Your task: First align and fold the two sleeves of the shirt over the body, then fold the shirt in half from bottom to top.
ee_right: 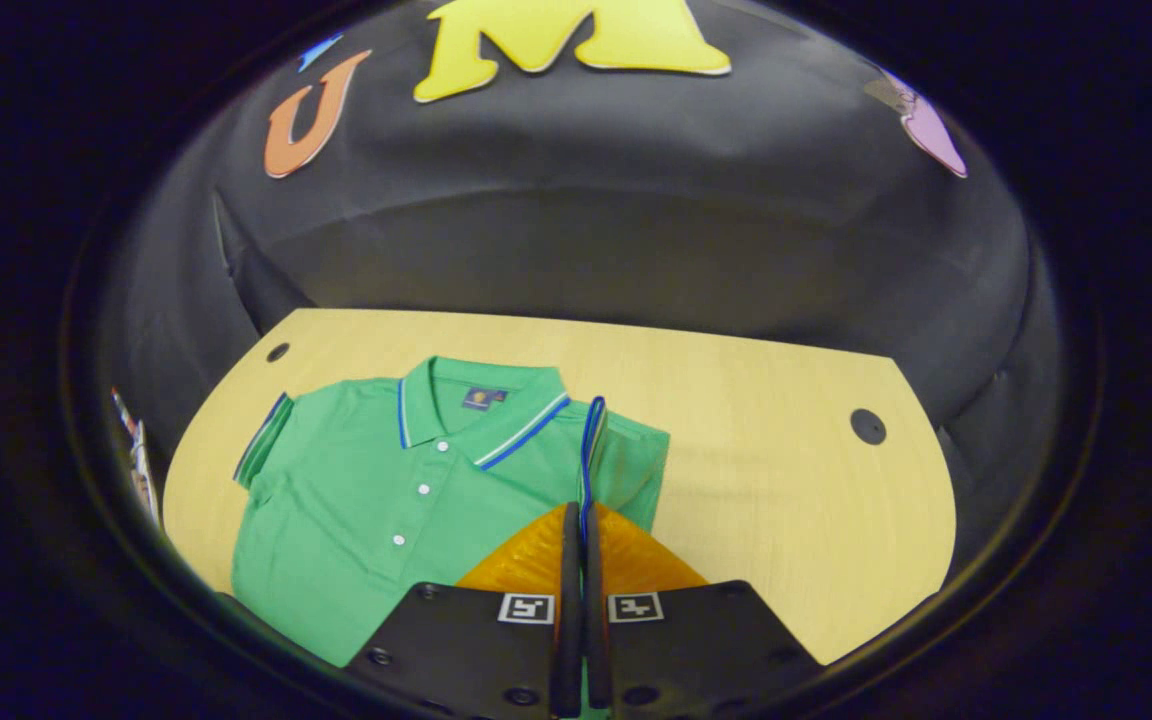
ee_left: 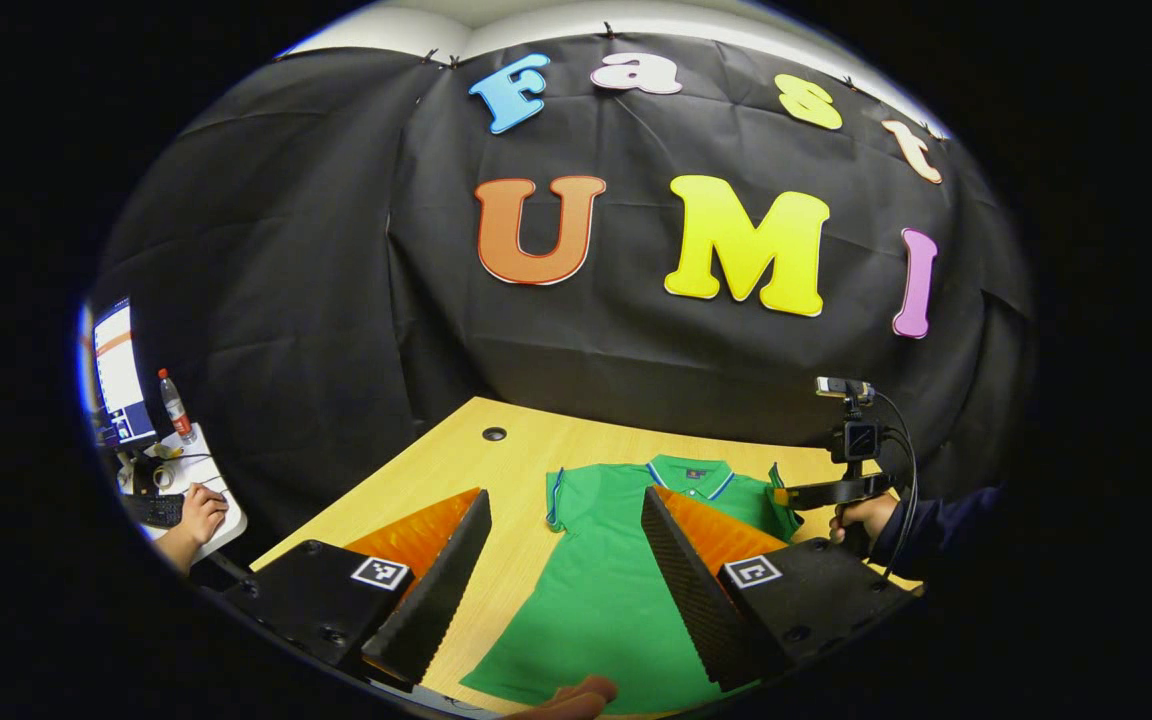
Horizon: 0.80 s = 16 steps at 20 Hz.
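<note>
Shirt (ee_right: 366,490) lies flat on table (ee_right: 786,470), collar at the far end. Right gripper (ee_right: 578,560) has its jaws closed on the right sleeve (ee_right: 591,440), the cuff edge standing up between them; the body lies to its left, so the fold goes that way. Left gripper (ee_left: 566,560) hovers over the hem end, jaws wide apart, holding nothing.

Your black left gripper (ee_left: 566,575) carries square black-and-white markers (one per side) and screws; your dark navy sleeve (ee_left: 936,525) shows far right.
</note>
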Each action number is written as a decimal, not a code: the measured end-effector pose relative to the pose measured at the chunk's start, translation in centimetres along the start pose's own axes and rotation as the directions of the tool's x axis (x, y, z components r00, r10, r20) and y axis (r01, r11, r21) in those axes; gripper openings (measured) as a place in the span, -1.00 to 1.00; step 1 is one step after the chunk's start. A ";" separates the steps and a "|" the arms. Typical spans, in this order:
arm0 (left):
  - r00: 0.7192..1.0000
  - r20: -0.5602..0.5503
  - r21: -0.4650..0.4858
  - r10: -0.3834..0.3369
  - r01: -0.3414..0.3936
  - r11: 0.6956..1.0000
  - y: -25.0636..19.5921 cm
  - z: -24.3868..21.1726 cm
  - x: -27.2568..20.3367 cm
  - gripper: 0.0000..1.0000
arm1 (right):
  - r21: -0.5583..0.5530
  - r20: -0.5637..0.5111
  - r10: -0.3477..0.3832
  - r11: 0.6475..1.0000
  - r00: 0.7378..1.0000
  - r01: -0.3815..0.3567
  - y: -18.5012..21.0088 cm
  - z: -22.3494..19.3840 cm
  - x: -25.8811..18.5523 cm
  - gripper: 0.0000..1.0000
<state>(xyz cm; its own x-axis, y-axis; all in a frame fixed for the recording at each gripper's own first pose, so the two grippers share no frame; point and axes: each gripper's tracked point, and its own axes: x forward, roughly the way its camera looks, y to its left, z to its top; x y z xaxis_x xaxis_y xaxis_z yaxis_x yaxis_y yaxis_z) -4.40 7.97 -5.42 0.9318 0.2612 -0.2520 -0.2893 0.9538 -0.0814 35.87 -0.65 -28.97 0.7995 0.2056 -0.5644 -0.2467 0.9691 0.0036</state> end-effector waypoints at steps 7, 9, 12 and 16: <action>0.999 -0.010 -0.020 0.049 -0.049 0.999 1.3 -1.1 -1.6 0.96 | -0.129 -0.040 0.099 0.986 0.994 -0.104 4.7 -2.0 1.0 -0.90; 0.998 -0.013 -0.017 0.061 -0.062 0.998 1.7 -1.4 -2.0 0.96 | -0.146 -0.052 0.105 0.983 0.993 -0.111 5.5 -2.7 1.3 -0.90; 0.998 -0.015 -0.018 0.069 -0.069 0.997 1.8 -1.7 -2.6 0.96 | -0.155 -0.082 0.104 0.981 0.991 -0.116 6.2 -4.0 1.9 -0.90; 0.997 0.006 0.025 0.073 -0.073 0.997 2.5 -1.3 -3.3 0.96 | -0.138 -0.090 0.106 0.983 0.990 -0.118 6.8 -4.7 1.7 -0.83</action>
<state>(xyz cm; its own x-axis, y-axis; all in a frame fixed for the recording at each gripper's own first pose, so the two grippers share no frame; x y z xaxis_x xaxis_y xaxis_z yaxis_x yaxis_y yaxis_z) -8.52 9.28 -6.08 0.9094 0.3311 -0.2516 -0.3513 0.9355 -0.0385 32.98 5.63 -33.83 0.7164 0.2942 -0.6327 -0.4124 0.9099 -0.0439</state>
